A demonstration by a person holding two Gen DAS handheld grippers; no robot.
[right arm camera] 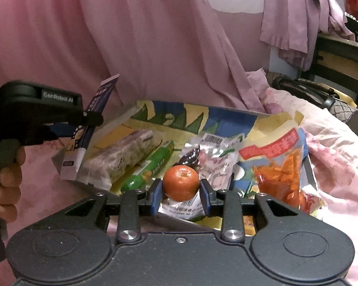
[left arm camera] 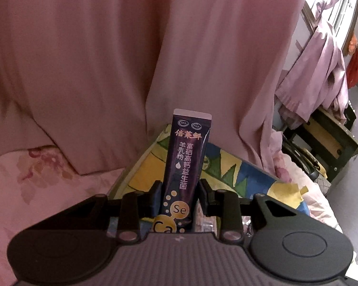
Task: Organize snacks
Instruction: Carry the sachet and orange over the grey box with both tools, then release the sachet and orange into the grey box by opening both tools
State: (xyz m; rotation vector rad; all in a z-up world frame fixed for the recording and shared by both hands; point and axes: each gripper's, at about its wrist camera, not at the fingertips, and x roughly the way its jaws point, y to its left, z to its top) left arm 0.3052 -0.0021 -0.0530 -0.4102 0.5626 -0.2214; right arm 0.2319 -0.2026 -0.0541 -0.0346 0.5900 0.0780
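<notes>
My left tool (left arm camera: 179, 196) is clamped on a dark purple goat-milk-powder stick sachet (left arm camera: 187, 157), pinched near its lower end so it stands upright, sealed top clear of the pads. My right tool (right arm camera: 181, 187) grips a small mandarin (right arm camera: 181, 183) across its middle, pads on opposite sides; my guess is that this keeps a round fruit from rolling out.

Both loads hang over the colourful printed box (right arm camera: 202, 114) sitting on the flowered bed cover (right arm camera: 334, 157), which I judge to be the collecting place.

Left wrist view: legible sachet print, only the box's far wall, contents hidden. Right wrist view: box interior with a pale wrapped bar (right arm camera: 117, 157), green tube-shaped pack (right arm camera: 150, 166), silver pouch (right arm camera: 217, 164), orange-red snack bag (right arm camera: 279, 164). It also shows the left tool from the side, with my hand (right arm camera: 4, 181) on its grip.
</notes>
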